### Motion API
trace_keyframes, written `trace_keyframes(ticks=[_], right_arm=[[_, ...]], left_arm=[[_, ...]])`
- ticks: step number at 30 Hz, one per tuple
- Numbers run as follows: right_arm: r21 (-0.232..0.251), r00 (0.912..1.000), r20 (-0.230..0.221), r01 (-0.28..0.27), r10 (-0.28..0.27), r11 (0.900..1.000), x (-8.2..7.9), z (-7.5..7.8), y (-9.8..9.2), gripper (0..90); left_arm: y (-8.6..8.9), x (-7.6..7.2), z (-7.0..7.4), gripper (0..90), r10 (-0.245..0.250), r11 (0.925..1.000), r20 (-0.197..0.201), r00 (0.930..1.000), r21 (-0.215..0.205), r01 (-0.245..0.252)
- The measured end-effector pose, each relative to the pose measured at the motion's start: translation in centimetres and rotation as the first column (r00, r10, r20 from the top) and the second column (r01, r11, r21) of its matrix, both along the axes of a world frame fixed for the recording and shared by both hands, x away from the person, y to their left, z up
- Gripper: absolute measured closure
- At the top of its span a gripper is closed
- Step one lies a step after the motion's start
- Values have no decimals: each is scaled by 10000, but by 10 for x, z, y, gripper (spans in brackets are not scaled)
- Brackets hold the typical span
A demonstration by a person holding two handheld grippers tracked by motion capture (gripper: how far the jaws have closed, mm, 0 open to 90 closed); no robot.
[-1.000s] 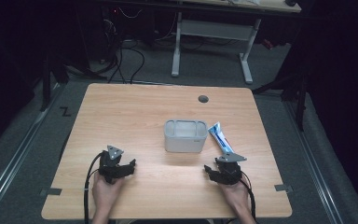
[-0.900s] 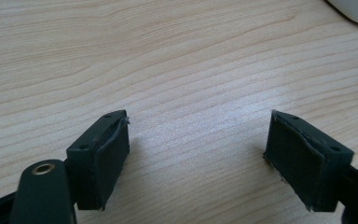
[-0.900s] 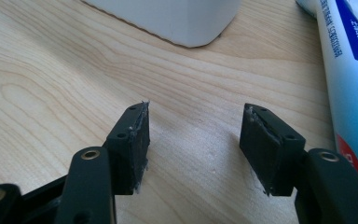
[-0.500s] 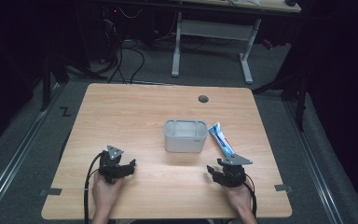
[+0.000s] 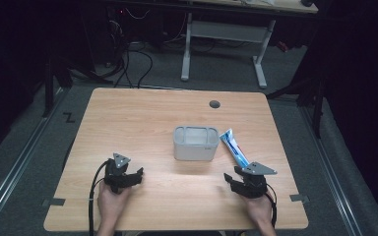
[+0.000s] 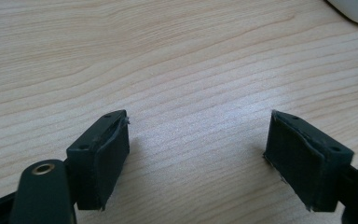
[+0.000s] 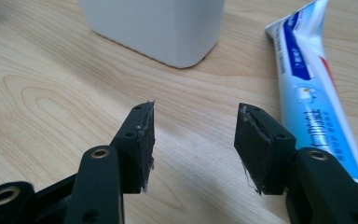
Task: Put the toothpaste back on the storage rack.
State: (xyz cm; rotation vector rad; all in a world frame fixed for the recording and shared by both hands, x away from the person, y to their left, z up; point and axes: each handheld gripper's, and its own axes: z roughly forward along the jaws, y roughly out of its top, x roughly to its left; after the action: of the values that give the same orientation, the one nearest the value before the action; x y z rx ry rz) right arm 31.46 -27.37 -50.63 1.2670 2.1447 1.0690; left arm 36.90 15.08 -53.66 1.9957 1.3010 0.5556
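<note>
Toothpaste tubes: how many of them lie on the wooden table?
1. The toothpaste tube lies flat on the table, just right of the white container and just beyond the right gripper. Another could be hidden inside the container.

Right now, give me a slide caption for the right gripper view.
Right gripper, fingers apart with nothing between them, above the wooden table, a toothpaste tube beside it and a white container ahead.

Blue-and-white toothpaste tube [image 5: 234,148], lying flat on the wooden table [image 5: 147,118], angled diagonally just right of a white open-topped container [image 5: 195,143] standing upright near the centre; tube's lower end close beside the right gripper [image 5: 239,183].
</note>
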Motion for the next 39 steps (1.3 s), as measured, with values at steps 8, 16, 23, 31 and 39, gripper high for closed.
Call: trace_keyframes(ticks=[8,16,23,31,39], right_arm=[[133,9994,258,243,-247,9996,-1,5,-7,471],[126,9981,451,404,-409,9991,2,12,-14,466],[120,9969,513,586,-592,9982,7,16,-20,462],[53,9960,544,709,-711,9975,17,21,-25,458],[58,9958,410,822,-823,9966,28,25,-28,458]], left_arm=[[0,0,0,218,-1,10000,0,10000,3,1],[0,0,0,218,-5,10000,3,10000,11,5],[0,0,0,217,-7,10000,2,10000,8,7],[0,0,0,217,-4,10000,1,10000,2,4],[0,0,0,217,-8,10000,0,10000,6,8]])
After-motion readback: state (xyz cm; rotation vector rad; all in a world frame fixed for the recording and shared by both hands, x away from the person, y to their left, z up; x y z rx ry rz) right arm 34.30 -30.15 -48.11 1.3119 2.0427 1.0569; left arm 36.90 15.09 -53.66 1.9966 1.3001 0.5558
